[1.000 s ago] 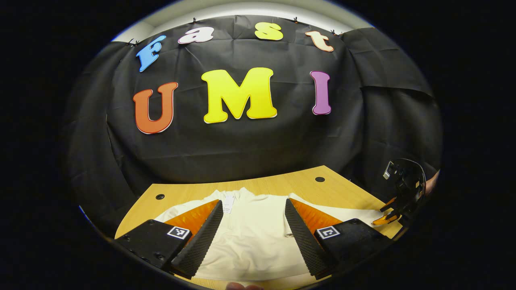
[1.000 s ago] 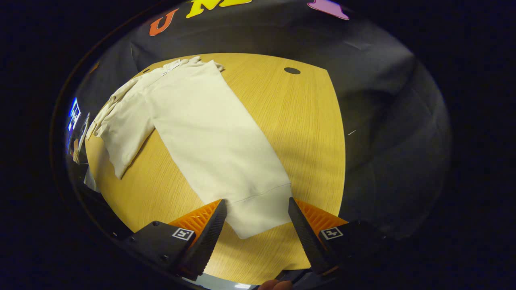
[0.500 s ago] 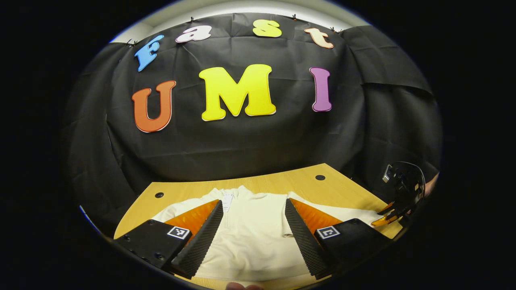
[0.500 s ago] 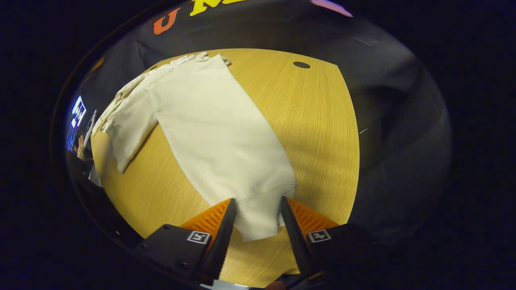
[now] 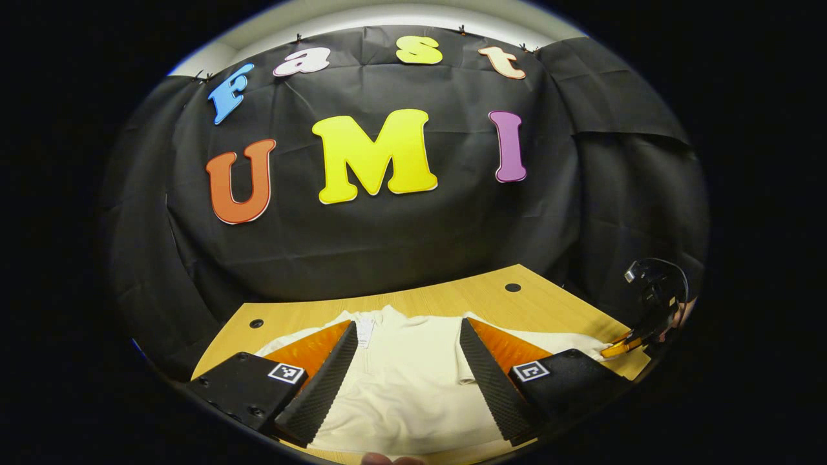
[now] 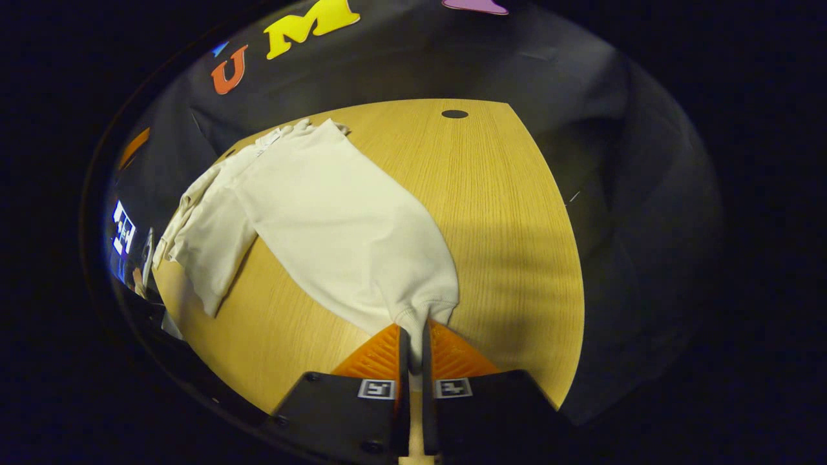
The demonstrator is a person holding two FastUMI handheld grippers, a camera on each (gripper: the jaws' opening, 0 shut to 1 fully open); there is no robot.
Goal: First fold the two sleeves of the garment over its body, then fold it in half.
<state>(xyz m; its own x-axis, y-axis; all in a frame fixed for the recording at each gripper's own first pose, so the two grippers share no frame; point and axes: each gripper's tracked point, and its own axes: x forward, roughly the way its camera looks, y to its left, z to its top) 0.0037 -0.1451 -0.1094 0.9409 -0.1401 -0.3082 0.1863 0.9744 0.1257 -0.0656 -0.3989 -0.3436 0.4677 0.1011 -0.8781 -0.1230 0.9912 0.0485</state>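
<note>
Two grippers over one cream garment point(image 6: 323, 213) spread flat on the wooden table point(image 6: 504, 213). Right gripper point(image 6: 411, 342) is pinched tight on the cuff of the long sleeve point(image 6: 423, 307), fabric bunching right at the fingers. From the left gripper view, the left gripper point(image 5: 407, 361) hovers with its fingers spread wide, nothing between them, above the collar end where a small tag point(image 5: 366, 328) shows. That same view catches the right gripper point(image 5: 623, 347) at the table's far edge. Right gripper view lays out the other sleeve point(image 6: 213, 258), angled off the body.
</note>
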